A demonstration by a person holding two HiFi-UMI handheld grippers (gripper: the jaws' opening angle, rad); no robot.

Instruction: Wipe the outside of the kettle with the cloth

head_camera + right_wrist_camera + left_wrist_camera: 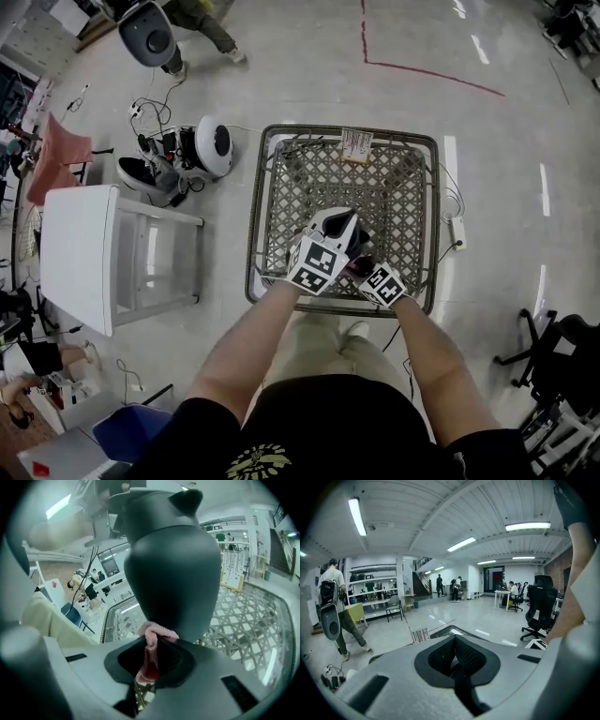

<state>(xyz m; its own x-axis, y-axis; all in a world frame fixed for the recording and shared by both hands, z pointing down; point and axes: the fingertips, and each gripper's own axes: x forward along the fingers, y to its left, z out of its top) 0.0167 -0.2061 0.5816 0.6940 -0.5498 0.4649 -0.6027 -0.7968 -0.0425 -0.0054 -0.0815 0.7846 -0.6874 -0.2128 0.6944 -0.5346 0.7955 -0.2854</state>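
A: Where do we have the dark grey, round-bellied kettle (173,573)?

B: Straight ahead of our right gripper (157,643), upright over the near edge of the grey-brown lattice-topped table (403,187). Its base is hidden behind the fingers, so we cannot tell whether it rests on the table or hangs just clear.

A: And the small pink fringed cloth (151,663)?

B: It is pinched in the right fingers, which are nearly closed with only the folded cloth between them. Its frilly edge pokes out at the kettle's lower belly, touching it or just short of it.

A: What about our left gripper (454,652)?

B: Its fingers are drawn together. In the right gripper view we see it up and to the left, at the kettle's top, so we judge it has the handle and steadies the kettle from above.

A: So which way does the wipe go?

B: The kettle's long axis rises straight up from the cloth. The right hand is the one nearest the bare wall, so we judge it should press forward, then sweep up or round the belly while the left holds firm. If that left grip is loose, the kettle may swing away from the push.
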